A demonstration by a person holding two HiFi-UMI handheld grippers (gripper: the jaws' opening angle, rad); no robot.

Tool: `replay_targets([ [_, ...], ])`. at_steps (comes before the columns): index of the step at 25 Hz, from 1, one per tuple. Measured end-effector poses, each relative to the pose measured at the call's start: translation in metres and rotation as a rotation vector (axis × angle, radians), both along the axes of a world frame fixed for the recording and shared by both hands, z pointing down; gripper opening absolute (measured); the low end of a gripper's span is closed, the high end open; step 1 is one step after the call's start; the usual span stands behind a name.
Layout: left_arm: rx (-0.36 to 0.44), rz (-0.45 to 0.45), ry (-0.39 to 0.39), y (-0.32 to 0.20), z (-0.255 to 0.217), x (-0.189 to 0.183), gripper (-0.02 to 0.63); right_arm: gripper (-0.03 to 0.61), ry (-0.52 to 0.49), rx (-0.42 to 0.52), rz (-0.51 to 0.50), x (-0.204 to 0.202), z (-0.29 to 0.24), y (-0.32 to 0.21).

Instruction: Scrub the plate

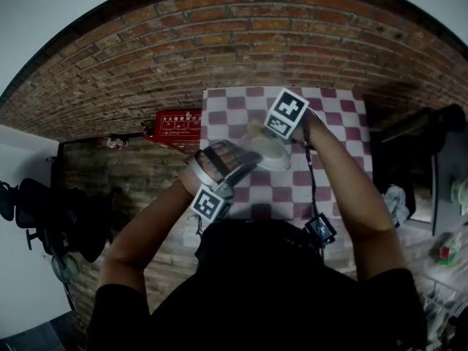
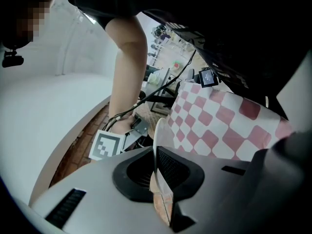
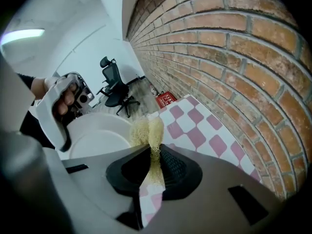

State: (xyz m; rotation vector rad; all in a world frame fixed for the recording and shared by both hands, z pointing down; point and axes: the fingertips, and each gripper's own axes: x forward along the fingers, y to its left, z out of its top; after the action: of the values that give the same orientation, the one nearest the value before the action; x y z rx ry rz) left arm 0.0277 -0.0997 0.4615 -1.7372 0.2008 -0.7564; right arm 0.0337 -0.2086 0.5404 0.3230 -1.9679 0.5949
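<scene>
Yellowish mesh scrubber (image 3: 146, 130) is pinched in the right gripper (image 3: 155, 167). Jaws are closed on it, and the tuft sticks out past the tips. In the right gripper view the tuft sits at the near rim of the plate (image 3: 102, 133). It looks like contact, but I can't confirm it.

Left gripper (image 2: 156, 172): jaws clamped on the plate's rim. In its own view the plate shows edge-on, a thin white line running up from between the black pads. From the right gripper view, the left gripper holds the plate at its far-left edge, with a hand wrapped round the grey handle.

Head view: both forearms reach forward and the two grippers meet at the plate, left one low-left, right one coming in from above-right. The white plate is in front of the person, over the table (image 1: 329, 159), which has a pink-and-white check cloth. I can't tell if the plate touches the cloth. A cable runs down from the right gripper to a small black device (image 1: 320, 229) near the table's front edge.

Further out:
- Red box (image 1: 178, 125) on the floor, just left of the table and against the wall.
- Brick wall (image 3: 219, 57) behind the table.
- Black office chair (image 3: 114, 82) well beyond, on the wooden floor.
</scene>
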Motion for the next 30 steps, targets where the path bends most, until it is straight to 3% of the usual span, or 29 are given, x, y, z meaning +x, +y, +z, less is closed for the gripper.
replay_targets([
  [6, 0.003, 0.045, -0.008, 0.01, 0.001, 0.009, 0.021, 0.052, -0.061, 0.002, -0.092, -0.029, -0.03, 0.014],
  [13, -0.018, -0.005, -0.026, -0.007, 0.012, -0.003, 0.02, 0.052, -0.163, -0.013, -0.141, -0.044, -0.067, 0.037],
  [24, 0.004, -0.124, -0.045, -0.049, 0.012, -0.038, 0.017, 0.054, -0.15, -0.091, -0.087, 0.007, -0.054, 0.048],
  [30, 0.008, -0.08, -0.012, -0.04, -0.005, -0.024, 0.018, 0.054, -0.071, -0.111, -0.005, 0.038, -0.018, 0.025],
])
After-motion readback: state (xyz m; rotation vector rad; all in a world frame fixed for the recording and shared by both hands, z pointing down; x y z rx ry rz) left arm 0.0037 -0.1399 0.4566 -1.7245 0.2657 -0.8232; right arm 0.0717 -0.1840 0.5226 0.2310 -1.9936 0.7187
